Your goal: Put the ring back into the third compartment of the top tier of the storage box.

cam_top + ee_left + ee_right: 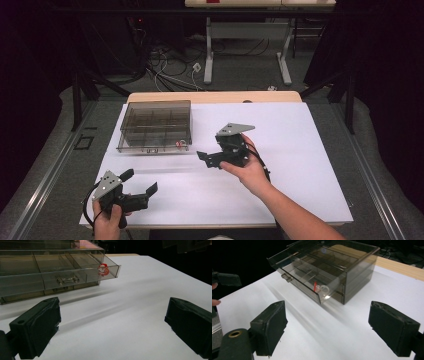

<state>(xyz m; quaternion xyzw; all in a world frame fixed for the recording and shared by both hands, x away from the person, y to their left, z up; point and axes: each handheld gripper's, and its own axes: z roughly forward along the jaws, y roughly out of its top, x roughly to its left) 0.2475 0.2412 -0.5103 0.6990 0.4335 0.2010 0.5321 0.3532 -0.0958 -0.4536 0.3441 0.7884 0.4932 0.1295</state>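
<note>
On smooth white table (280, 150), boxy translucent smoky-plastic drawer unit (156, 125).

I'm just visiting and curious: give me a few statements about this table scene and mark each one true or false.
1. The top drawer of the smoky clear drawer box is pulled partly out. True.
2. The right gripper is clamped on the drawer handle. False: its fingers are apart, with nothing between them, short of the box.
3. A small red and white item lies in the open drawer's corner. True.
4. The left gripper holds a pen. False: it is open and empty, low over the white table top.
5. The box stands at the table's near right corner. False: it stands far left.
</note>
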